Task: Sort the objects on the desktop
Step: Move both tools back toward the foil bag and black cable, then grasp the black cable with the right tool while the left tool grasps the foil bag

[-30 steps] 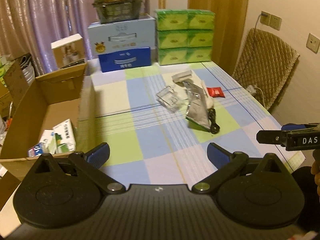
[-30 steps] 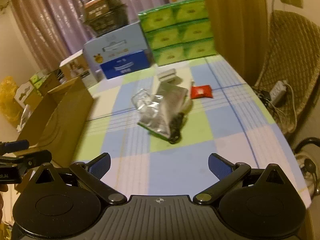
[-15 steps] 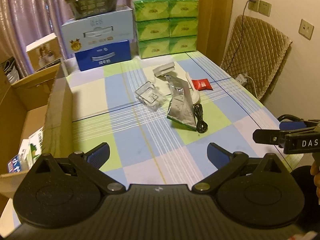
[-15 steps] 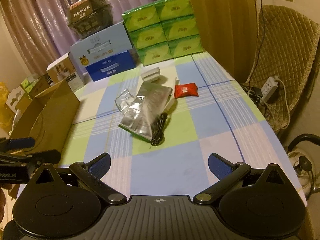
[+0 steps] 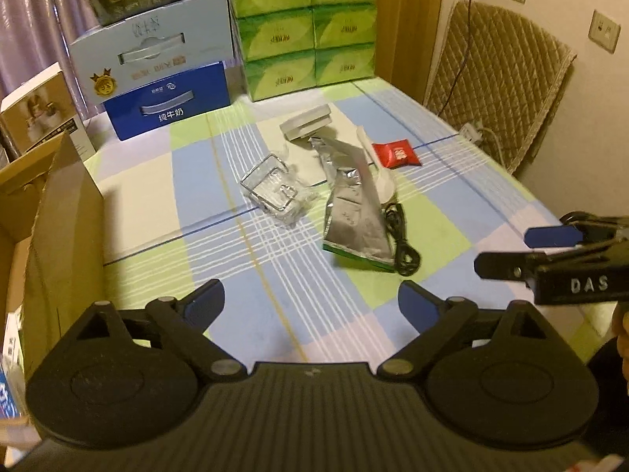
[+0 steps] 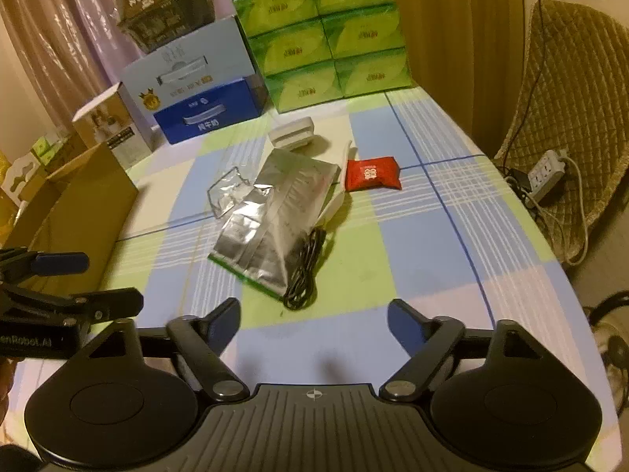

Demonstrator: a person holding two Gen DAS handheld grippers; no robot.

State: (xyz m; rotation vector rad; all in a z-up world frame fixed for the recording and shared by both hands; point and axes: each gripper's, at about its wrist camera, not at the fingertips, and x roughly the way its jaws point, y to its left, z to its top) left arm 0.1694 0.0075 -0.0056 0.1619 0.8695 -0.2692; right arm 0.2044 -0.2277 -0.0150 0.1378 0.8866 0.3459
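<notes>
Left gripper: jaws wide apart, nothing held, low centre of left wrist view, above the counter's near edge.
Right gripper: jaws spread wide, empty, bottom centre of right wrist view; seen side-on at right edge of left view.
Counter: checked blue/green/white cloth.
Foil pouch: flat, mid-frame, silver w/ green bottom edge.
Black cable: coiled, touching pouch's right side.
Clear plastic tray: just left of pouch.
Red packet: upper right of pouch, apart from it.
White box: small, beyond pouch.
Cardboard box: open, left edge of frame, at counter's side.
Green tissue packs: stacked at top centre, far end of counter.
</notes>
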